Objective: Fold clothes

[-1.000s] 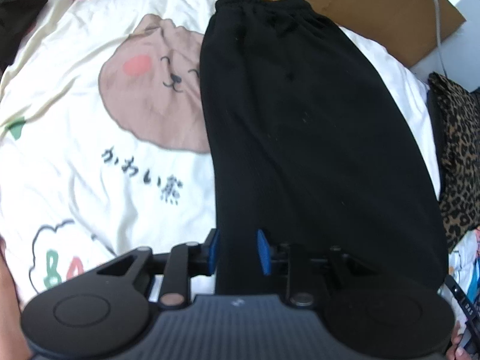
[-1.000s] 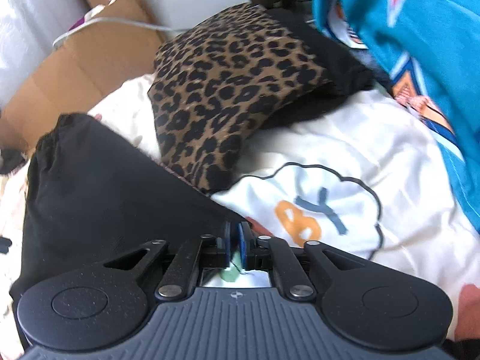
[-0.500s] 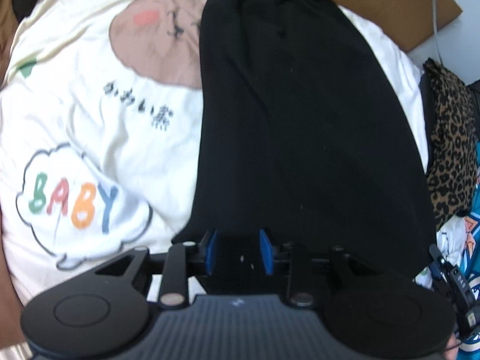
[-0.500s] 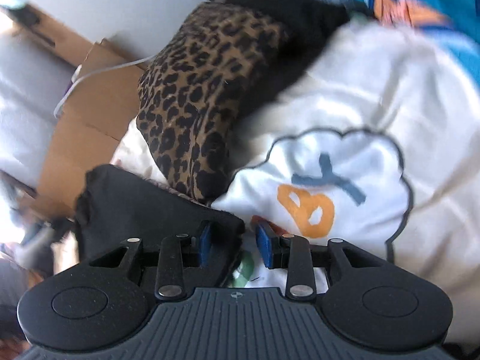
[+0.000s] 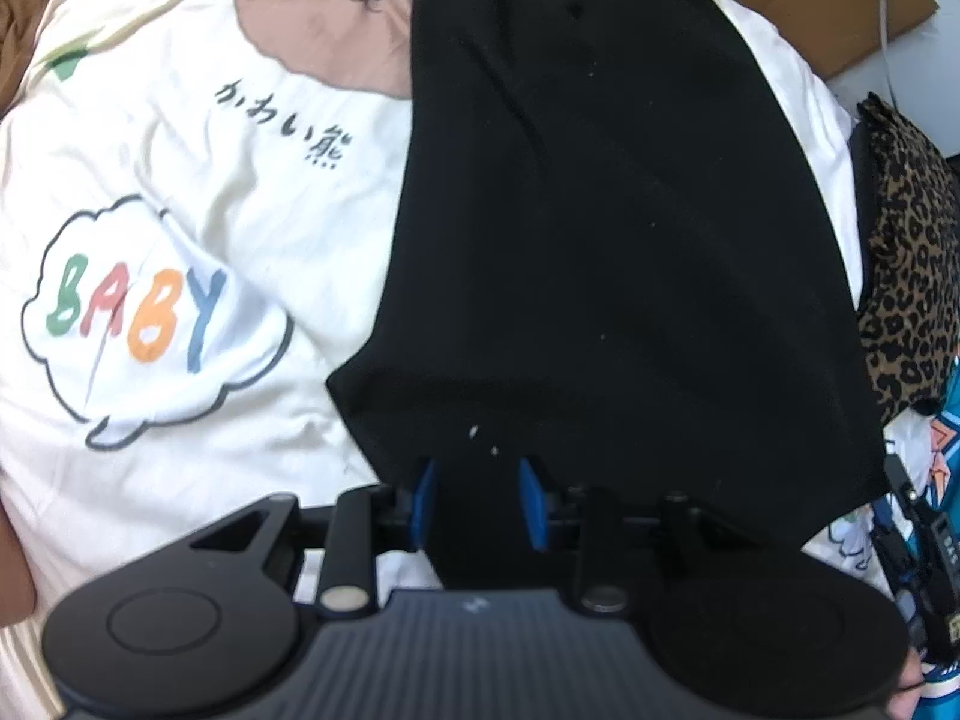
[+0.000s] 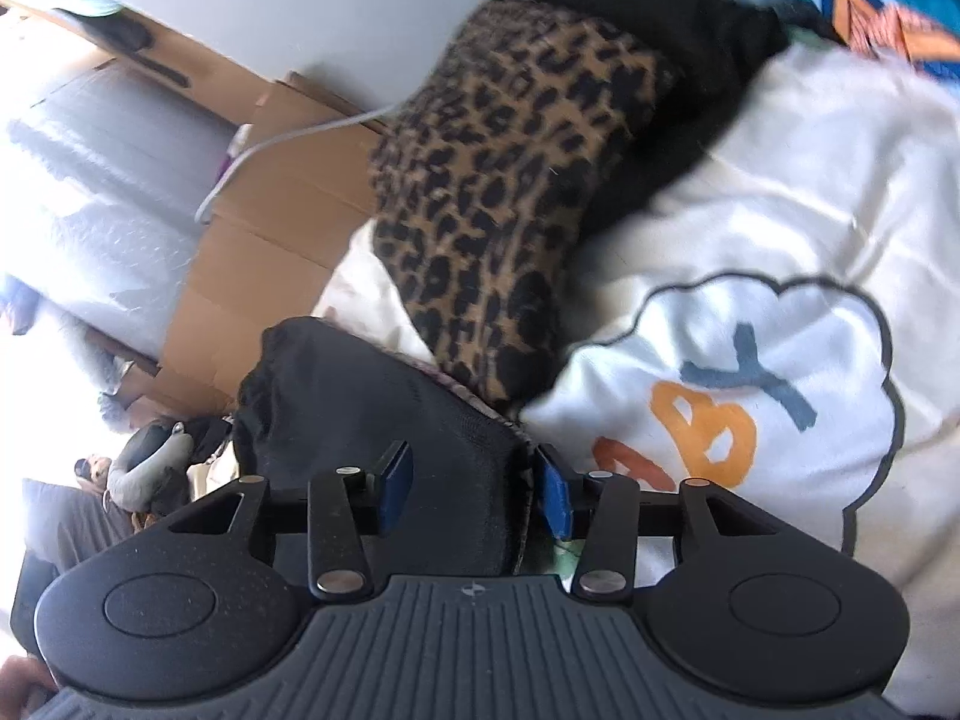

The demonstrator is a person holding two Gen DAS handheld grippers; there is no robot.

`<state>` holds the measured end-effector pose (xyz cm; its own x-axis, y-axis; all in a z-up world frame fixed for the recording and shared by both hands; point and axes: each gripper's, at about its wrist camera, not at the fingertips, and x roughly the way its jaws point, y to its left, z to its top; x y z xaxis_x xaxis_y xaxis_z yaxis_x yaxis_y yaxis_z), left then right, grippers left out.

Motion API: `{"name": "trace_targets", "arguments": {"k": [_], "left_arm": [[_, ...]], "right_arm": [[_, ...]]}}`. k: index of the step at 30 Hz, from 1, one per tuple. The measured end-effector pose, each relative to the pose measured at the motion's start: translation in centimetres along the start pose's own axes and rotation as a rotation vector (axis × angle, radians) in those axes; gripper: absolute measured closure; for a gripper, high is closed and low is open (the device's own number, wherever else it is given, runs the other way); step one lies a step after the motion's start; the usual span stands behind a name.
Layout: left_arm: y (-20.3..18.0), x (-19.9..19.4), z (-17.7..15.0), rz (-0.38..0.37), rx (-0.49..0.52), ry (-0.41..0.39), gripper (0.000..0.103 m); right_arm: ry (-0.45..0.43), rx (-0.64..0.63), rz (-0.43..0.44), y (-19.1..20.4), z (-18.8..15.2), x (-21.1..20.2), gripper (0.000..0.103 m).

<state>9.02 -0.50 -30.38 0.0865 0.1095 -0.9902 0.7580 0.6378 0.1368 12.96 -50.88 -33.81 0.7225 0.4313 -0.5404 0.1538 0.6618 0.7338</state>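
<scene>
The black trousers (image 5: 600, 228) lie lengthwise on the bed sheet (image 5: 180, 408), soft, limp and likely to sag, best pinched at the hem corners, where the left gripper (image 5: 478, 501) and right gripper (image 6: 474, 495) sit half open astride the cloth, neither clamped

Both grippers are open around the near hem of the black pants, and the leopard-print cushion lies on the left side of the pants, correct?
Not quite. The leopard-print cushion lies on the right side of the black pants, as the left wrist view shows. The rest holds: the left gripper and right gripper are both open around the near hem.
</scene>
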Motion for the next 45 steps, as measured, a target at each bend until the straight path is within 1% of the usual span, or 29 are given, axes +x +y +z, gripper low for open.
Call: {"name": "trace_targets", "arguments": {"k": [5,6,10,12,18,20,22,23,24,26,29,31,37,42,44,45], "left_arm": [[0.9,-0.1,-0.9,0.004,-0.011,0.004,0.069],[1.1,0.0,-1.1,0.007,-0.014,0.006,0.069],[2.1,0.5,-1.7,0.009,-0.041,0.019,0.069],[2.5,0.6,-2.1,0.009,-0.045,0.023,0.069],[3.8,1.0,-3.7,0.014,-0.079,0.032,0.069],[4.4,1.0,-4.4,0.008,-0.092,0.034,0.069],[5.0,1.0,-5.2,-0.004,-0.106,0.033,0.068],[5.4,1.0,-5.7,-0.012,-0.113,0.031,0.067],[5.8,1.0,-6.1,-0.024,-0.124,0.028,0.067],[6.6,0.9,-7.2,-0.051,-0.147,0.022,0.065],[7.5,1.0,-9.4,-0.106,-0.170,0.027,0.059],[8.0,1.3,-11.0,-0.144,-0.185,0.036,0.058],[8.8,2.9,-14.3,-0.251,-0.234,0.065,0.058],[8.2,4.3,-16.3,-0.336,-0.226,0.083,0.058],[7.9,4.9,-16.8,-0.353,-0.211,0.089,0.058],[7.7,5.2,-17.2,-0.347,-0.195,0.092,0.058]], "right_arm": [[-0.008,-0.023,0.090,0.6,-0.3,-1.4,0.059],[-0.003,-0.026,0.090,0.5,-0.4,-1.3,0.059],[0.013,-0.038,0.048,0.4,-0.7,-0.1,0.059],[0.012,-0.033,0.049,0.2,-0.7,0.2,0.059],[0.016,0.035,0.018,-2.4,-0.3,1.9,0.060],[0.015,0.064,0.041,-3.1,-0.2,2.1,0.059],[0.016,0.081,0.061,-3.4,-0.2,2.1,0.073],[0.020,0.083,0.058,-3.5,-0.3,2.1,0.091],[0.027,0.086,0.051,-3.6,-0.4,2.1,0.096],[0.027,0.094,0.048,-3.6,-0.5,2.0,0.098],[0.007,0.109,0.047,-2.9,-0.4,1.3,0.098],[-0.010,0.097,0.038,-2.2,0.0,1.0,0.098],[-0.002,0.053,-0.046,-1.3,0.8,1.3,0.098],[0.009,0.069,-0.065,-1.9,0.5,1.7,0.098],[0.014,0.077,-0.066,-2.2,0.5,1.9,0.098],[0.016,0.079,-0.067,-2.3,0.5,1.9,0.098]]}}
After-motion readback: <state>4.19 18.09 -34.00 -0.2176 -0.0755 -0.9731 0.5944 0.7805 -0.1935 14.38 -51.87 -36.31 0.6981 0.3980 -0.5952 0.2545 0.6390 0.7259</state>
